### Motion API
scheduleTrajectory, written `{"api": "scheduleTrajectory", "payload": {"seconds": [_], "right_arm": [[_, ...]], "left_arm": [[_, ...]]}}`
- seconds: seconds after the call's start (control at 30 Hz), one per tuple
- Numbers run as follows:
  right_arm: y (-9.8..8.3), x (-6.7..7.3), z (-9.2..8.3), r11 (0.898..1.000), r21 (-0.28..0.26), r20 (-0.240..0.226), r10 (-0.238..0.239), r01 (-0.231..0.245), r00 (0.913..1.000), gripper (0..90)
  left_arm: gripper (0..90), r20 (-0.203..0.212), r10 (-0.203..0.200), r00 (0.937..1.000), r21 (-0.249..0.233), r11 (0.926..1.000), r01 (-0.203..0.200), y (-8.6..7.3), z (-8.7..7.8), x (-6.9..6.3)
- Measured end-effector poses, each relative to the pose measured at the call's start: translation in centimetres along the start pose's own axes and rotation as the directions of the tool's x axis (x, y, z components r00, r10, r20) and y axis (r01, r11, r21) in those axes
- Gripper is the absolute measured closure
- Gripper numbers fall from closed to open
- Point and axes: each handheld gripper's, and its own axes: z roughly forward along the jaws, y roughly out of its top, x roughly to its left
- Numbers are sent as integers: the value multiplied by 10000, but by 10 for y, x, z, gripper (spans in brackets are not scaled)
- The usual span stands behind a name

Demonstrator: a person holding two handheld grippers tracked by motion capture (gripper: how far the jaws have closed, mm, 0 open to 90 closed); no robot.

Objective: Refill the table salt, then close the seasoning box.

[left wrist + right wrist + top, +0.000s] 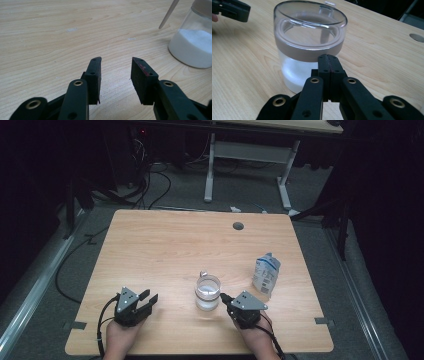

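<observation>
Wooden worktop (165,250), jar (207,292) near centre. Our right claw (329,58), jaws together, noses up beside it; left claw (116,75) waits apart, empty. We reckon it's smooth, heavyish, breakable: grip the banded collar.

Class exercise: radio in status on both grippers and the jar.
Left gripper open, empty. Right gripper shut, empty, at the lidded jar of white powder. Pouch stands clear, beyond.

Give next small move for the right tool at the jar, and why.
Probably open the right tool before going further: its jaws are pressed together just short of the lidded jar, so it can't grip anything yet. The left tool sits open, off to the side.
</observation>
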Motion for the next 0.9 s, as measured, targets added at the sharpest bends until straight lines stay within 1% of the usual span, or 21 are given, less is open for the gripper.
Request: {"api": "scheduleTrajectory", "payload": {"seconds": [0.07, 0.23, 0.43, 0.67, 0.8, 0.9], "right_arm": [[0, 2, 0, 10000, -7, -72, -21, 21, 10000, 900], [2, 11, 1, 9996, -46, -251, -265, 264, 9993, 900], [3, 17, 3, 9991, -42, -380, -428, 427, 9984, 899], [4, 15, -1, 9993, -118, -312, -367, 364, 9988, 897], [4, 11, -4, 9993, -181, -212, -318, 314, 9993, 894], [5, 4, -7, 9996, -227, -62, -145, 144, 9999, 878]], "left_arm": [[610, 7, -12, 10000, -5, 10000, 12, 0, 0, 0], [611, 2, -16, 10000, -7, 10000, 16, 0, -1, 0], [612, -10, -1, 10000, -1, 10000, 1, 0, -1, 0], [612, -25, -54, 10000, -40, 10000, 54, 0, -1, 1], [613, -24, -56, 10000, -50, 10000, 56, 0, -2, 1], [613, 4, -118, 9999, -46, 9999, 118, 0, -1, 2]]}}
